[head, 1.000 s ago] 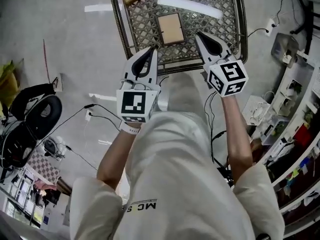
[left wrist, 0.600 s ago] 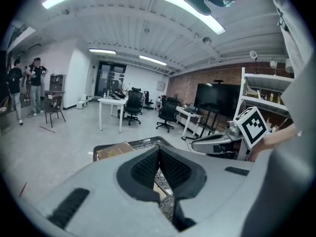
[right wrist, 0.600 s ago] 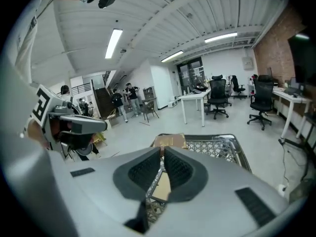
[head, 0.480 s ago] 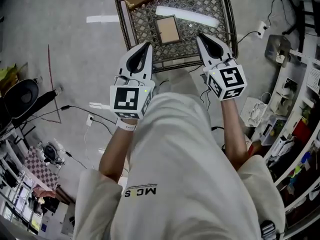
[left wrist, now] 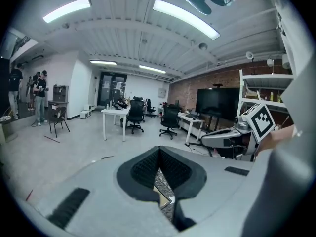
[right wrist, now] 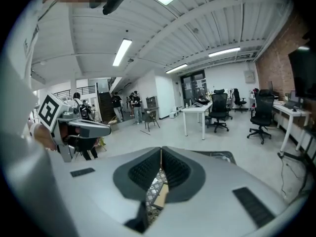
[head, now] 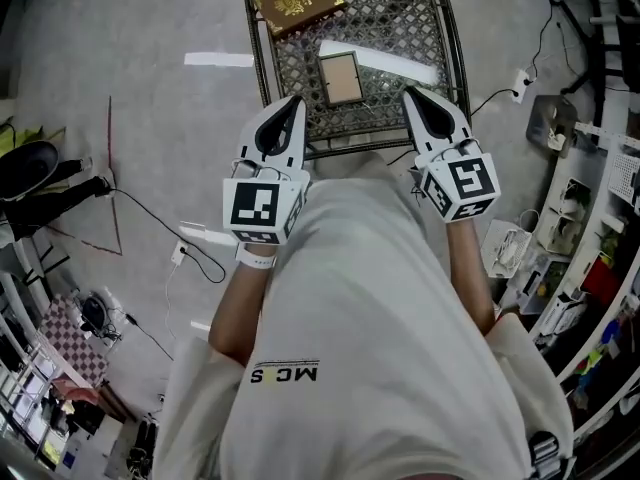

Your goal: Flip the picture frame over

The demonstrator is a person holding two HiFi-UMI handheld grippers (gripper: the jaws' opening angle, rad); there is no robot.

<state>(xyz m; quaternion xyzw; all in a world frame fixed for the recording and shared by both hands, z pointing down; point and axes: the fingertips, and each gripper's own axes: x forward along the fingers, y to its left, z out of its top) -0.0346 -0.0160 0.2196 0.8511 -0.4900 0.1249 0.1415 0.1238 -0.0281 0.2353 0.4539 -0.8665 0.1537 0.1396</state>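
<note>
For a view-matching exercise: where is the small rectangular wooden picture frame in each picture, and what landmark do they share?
Head view: small rectangular wooden picture frame, top centre, below a brown book.
Left gripper view: frame glimpsed beneath the shut jaws.
Right gripper view: frame glimpsed beneath the shut jaws.
Shared landmark: dark metal lattice tabletop.

My head camera looks steeply down from above, over my torso, onto my left claw (head: 296, 100), my right claw (head: 405, 93) and the lattice worktop (head: 400, 8), whose near edge they reach. Each claw's camera sits close behind its own jaws and faces level across the office, catching the other claw at one side. All three share a sliver of worktop with the picture frame (head: 341, 77).
</note>
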